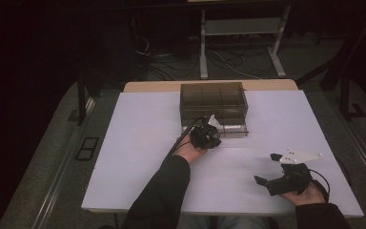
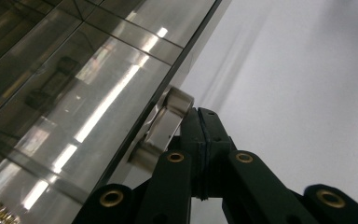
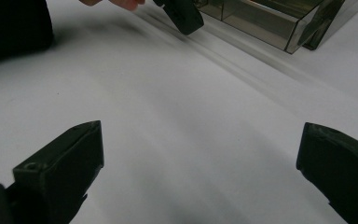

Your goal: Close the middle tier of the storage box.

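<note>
The left gripper [image 2: 200, 122] has its fingers together beside the drawer knob [image 2: 164, 127]; pull straight and slowly. The right gripper [image 3: 200, 172], fingers wide apart, could steady the box [image 1: 213, 101].

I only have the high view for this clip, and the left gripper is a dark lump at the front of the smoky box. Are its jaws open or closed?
Observer: Closed. In the left gripper view the left gripper has its jaws together, with the tips beside a shiny metal knob on the front of the box. I cannot tell whether they pinch it.
Operator: And the right gripper?
Observer: In the right gripper view the right gripper has its jaws wide apart, with bare white table between them.
Operator: Is a drawer out?
Observer: Yes. The right gripper view shows a drawer jutting from the box, with a partition inside.
</note>
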